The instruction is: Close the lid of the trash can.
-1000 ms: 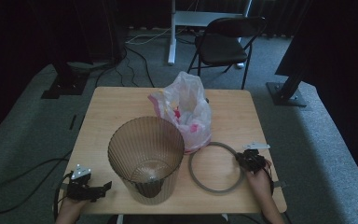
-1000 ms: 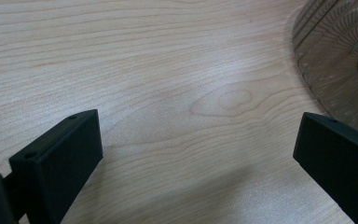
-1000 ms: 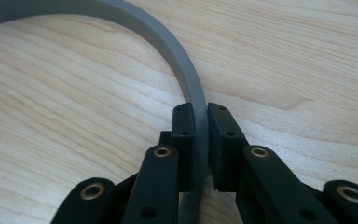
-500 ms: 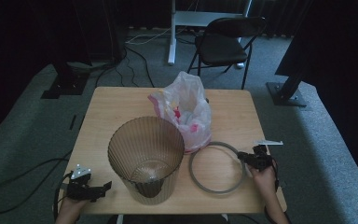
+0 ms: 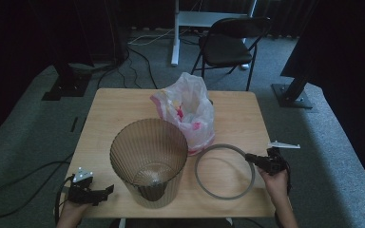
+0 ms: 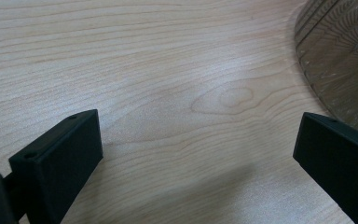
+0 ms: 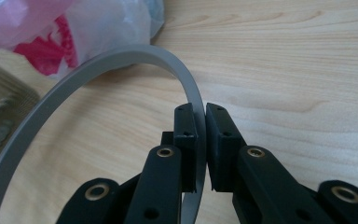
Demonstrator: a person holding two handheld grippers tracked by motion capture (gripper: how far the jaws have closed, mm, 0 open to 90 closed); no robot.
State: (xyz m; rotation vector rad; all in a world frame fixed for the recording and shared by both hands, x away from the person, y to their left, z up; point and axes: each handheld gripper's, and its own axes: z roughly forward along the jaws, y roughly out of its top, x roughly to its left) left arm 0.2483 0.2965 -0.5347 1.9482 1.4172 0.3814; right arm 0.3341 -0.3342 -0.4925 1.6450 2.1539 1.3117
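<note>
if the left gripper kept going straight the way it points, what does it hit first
Probably the bin. In the high view the left gripper, jaws open over bare table, points right toward the bin's base; its own view shows that base off to the right, so it might only graze it.

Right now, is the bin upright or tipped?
Upright. The bin stands on its base on the table, open mouth up; the high view looks down through the rim to its bottom.

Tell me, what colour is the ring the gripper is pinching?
Grey. The ring shows best in the right gripper view.
</note>
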